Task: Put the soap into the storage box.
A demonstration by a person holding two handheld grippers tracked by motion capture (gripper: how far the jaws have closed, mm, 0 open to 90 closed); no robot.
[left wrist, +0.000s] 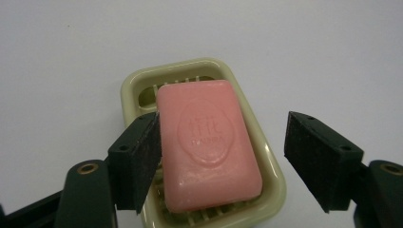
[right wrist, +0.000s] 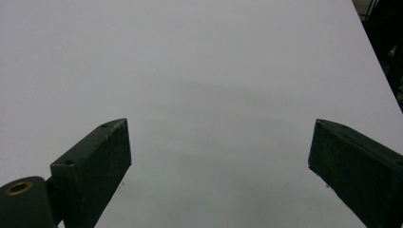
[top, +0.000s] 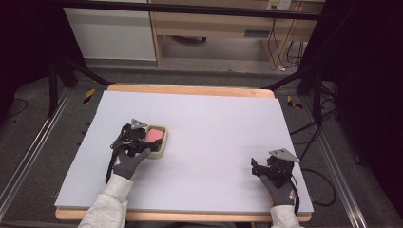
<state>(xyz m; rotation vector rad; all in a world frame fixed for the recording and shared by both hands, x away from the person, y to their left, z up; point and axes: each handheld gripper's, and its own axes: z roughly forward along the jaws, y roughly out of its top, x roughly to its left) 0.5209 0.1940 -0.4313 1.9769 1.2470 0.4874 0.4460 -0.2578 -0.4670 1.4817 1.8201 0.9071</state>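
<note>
A pink bar of soap (left wrist: pixel 206 145) lies in a pale green slotted soap dish (left wrist: pixel 273 166) on the white table sheet. My left gripper (left wrist: pixel 221 152) is open, its jaws standing on either side of the soap; the left jaw looks close to or touching the soap's edge, the right jaw is well apart from it. In the high view the soap (top: pixel 153 136) and dish (top: pixel 160 148) sit at the table's left, with my left gripper (top: pixel 142 137) right over them. My right gripper (top: pixel 259 168) rests open near the front right, with nothing between its jaws (right wrist: pixel 218 161).
The white sheet (top: pixel 209 123) covers a wooden table with its edge showing at the back (top: pixel 190 89). Dark frame legs, cables (top: pixel 313 137) and floor rails surround the table. A wooden desk stands at the far back.
</note>
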